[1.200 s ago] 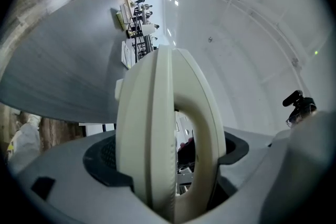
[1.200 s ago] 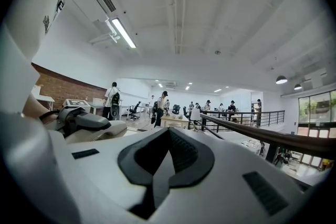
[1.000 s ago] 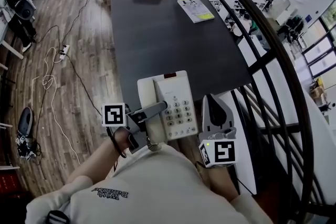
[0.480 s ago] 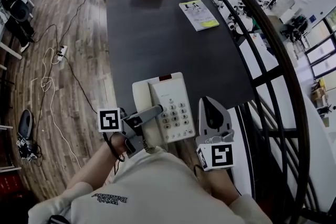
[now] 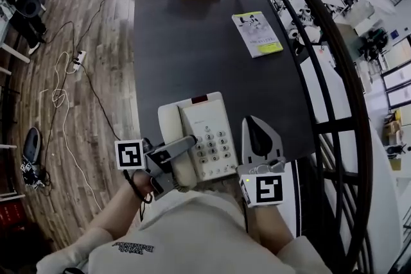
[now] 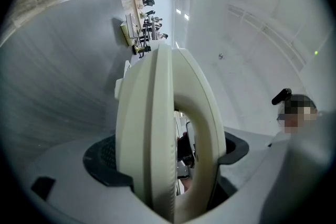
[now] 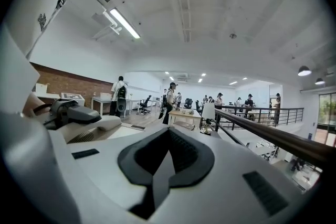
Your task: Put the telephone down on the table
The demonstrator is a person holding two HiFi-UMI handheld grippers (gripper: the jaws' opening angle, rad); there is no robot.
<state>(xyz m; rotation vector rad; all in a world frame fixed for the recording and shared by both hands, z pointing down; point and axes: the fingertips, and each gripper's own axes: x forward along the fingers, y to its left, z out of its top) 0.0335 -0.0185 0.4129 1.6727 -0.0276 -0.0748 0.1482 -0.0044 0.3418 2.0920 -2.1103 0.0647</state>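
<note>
Telephone, at the table's six-o'clock edge, is clamped by the left gripper, likely for controlled lowering; the right gripper, at its three o'clock, is closed and empty.

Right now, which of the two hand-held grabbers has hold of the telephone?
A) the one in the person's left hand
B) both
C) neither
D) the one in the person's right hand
A: the left gripper is clamped on the cream telephone, which fills the space between its jaws, while the right gripper sits beside the phone with its jaws together on nothing.
</note>
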